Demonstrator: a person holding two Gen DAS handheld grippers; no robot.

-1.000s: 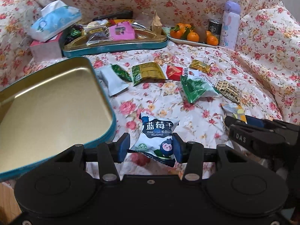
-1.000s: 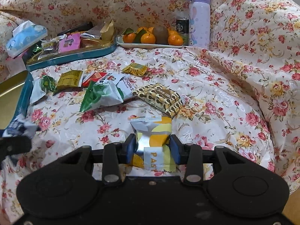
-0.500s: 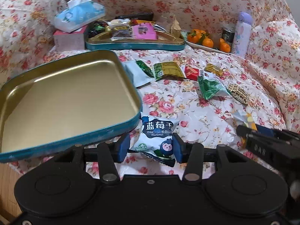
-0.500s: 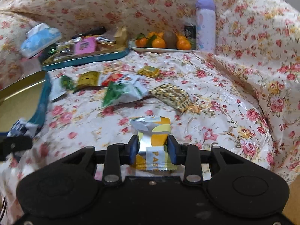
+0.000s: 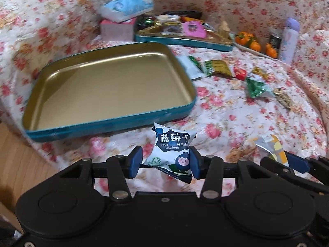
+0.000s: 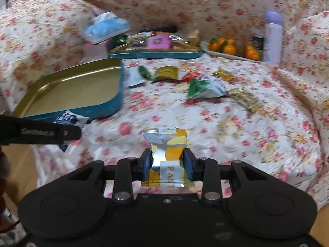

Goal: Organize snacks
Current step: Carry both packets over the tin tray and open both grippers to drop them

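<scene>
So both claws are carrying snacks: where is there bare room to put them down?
The gold-lined tin is bare inside. Bare cloth lies between its near wall and the green packet. Crowded: the far tin and the packet row before it.

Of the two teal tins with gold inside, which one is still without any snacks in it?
The nearer tin, the large one beside the blueberry packet, shows only its bare gold floor. The farther tin, by the tissue box, is piled with wrapped snacks.

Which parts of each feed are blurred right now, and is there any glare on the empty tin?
Left wrist view: blueberry packet sharp in the left tongs, background smeared; soft sheen streaks inside the empty tin, no harsh glare. Right wrist view: yellow packet crisp in the right tongs, floral cover motion-blurred.
</scene>
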